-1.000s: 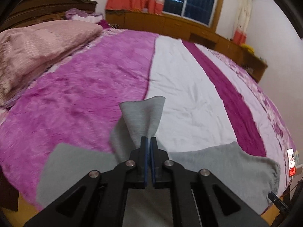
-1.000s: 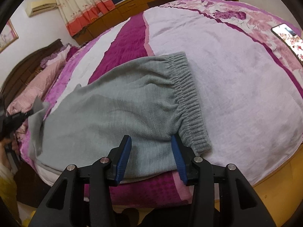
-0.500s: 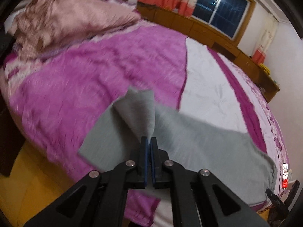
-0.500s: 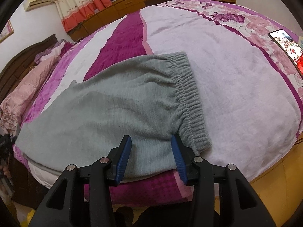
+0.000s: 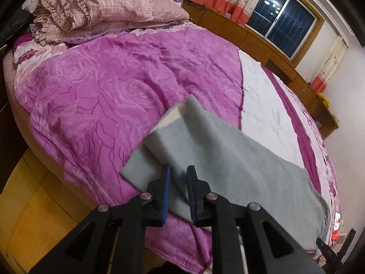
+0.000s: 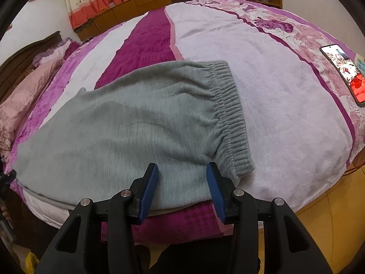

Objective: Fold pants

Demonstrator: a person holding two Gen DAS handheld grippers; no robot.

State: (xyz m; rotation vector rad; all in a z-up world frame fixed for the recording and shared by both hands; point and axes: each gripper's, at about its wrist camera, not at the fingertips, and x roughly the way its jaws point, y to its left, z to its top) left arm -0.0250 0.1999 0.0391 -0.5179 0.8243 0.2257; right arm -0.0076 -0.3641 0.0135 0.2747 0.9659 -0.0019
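Note:
Grey fleece pants (image 6: 136, 125) lie flat across the near edge of the bed (image 6: 273, 91), with the elastic waistband (image 6: 230, 118) on the right. In the left wrist view the pants (image 5: 239, 166) run away to the right, and the leg end (image 5: 173, 123) lies folded over just ahead of my fingers. My left gripper (image 5: 178, 173) is opening, with a narrow gap between the blue pads and grey cloth still lying in that gap. My right gripper (image 6: 182, 171) stands open over the pants' near edge, close to the waistband, gripping nothing.
Pink ruffled pillows (image 5: 91, 6) are piled at the head of the bed. A lit phone (image 6: 344, 73) lies on the far right of the cover. Wooden cabinets (image 5: 262, 43) run under the window. Yellow wooden floor (image 5: 27, 194) borders the bed's edge.
The left gripper carried the raised leg end out to the left and down onto the magenta cover, then its jaws parted. The pants now lie stretched flat. The right gripper stayed put.

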